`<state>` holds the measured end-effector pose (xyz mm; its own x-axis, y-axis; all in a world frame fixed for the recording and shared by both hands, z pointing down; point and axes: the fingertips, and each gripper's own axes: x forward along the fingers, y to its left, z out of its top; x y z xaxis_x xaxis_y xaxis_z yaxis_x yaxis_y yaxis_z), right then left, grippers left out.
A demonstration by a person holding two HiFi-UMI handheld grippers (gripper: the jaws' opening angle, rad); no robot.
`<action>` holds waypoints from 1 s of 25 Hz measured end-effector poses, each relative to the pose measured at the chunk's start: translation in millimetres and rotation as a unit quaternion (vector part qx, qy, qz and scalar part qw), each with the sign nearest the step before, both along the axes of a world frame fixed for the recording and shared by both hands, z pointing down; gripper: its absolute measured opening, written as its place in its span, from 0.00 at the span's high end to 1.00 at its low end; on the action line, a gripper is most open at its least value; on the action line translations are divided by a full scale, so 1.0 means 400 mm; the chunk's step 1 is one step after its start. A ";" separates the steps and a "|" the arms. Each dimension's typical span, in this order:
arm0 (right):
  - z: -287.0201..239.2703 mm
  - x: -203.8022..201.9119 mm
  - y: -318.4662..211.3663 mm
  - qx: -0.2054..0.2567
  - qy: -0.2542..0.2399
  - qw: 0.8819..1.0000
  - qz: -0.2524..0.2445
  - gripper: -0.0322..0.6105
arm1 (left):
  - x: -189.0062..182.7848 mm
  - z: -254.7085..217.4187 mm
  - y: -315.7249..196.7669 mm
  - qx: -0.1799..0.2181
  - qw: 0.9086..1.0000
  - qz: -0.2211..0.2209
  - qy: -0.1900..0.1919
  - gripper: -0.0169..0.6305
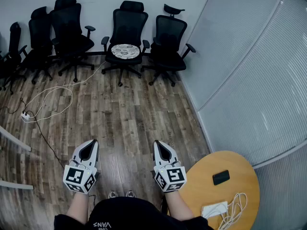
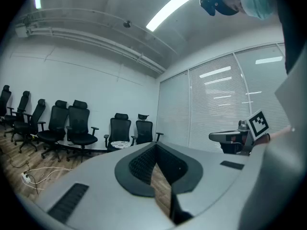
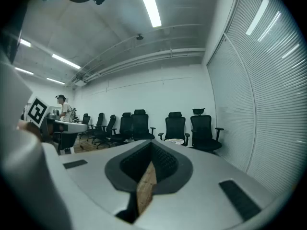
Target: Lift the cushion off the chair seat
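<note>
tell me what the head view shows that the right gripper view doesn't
Only the head view: the round wooden table with a black phone and white charger, and the power strip on the floor. Only the right gripper view: the ceiling light and a person standing far off at the left. Both: the row of black chairs, the cushion on one chair seat, the blinds, and the right gripper, shut and empty.
</note>
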<state>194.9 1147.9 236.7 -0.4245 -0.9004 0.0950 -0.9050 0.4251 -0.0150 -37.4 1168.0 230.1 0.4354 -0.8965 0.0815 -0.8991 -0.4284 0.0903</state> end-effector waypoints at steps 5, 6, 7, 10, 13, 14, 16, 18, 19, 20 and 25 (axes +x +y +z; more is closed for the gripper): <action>-0.007 0.003 -0.014 0.001 -0.001 1.000 0.001 0.93 | 0.004 -0.006 -0.013 0.000 1.000 0.000 0.000 0.96; -0.008 0.004 -0.014 0.001 -0.001 1.000 0.001 0.93 | 0.004 -0.006 -0.013 0.000 1.000 0.000 0.000 0.96; -0.007 0.005 -0.013 0.001 0.000 1.000 0.001 0.93 | 0.004 -0.005 -0.012 0.000 1.000 0.000 0.000 0.96; -0.005 0.005 -0.009 0.002 0.000 1.000 0.001 0.93 | 0.003 -0.002 -0.008 0.001 1.000 -0.001 0.000 0.96; -0.006 0.002 -0.008 0.005 -0.002 1.000 0.001 0.93 | -0.001 -0.003 -0.006 0.002 1.000 -0.001 0.001 0.96; -0.007 0.000 -0.008 0.006 -0.003 1.000 -0.002 0.93 | -0.001 -0.003 -0.007 0.003 1.000 0.000 0.001 0.96; -0.010 -0.008 -0.008 0.008 -0.003 1.000 -0.009 0.92 | -0.001 -0.003 -0.007 0.003 1.000 0.000 0.001 0.96; -0.011 -0.014 -0.008 0.010 -0.003 1.000 -0.013 0.92 | -0.001 -0.003 -0.007 0.002 1.000 0.000 0.001 0.96; -0.012 -0.016 -0.008 0.010 -0.002 1.000 -0.014 0.92 | -0.001 -0.003 -0.008 0.001 1.000 -0.001 0.001 0.96; -0.015 -0.018 -0.009 0.011 -0.002 1.000 -0.014 0.92 | -0.001 -0.005 -0.010 0.001 1.000 0.000 0.001 0.96; -0.026 -0.030 -0.009 0.014 -0.008 1.000 -0.013 0.92 | -0.016 -0.009 -0.010 0.003 1.000 0.001 0.003 0.96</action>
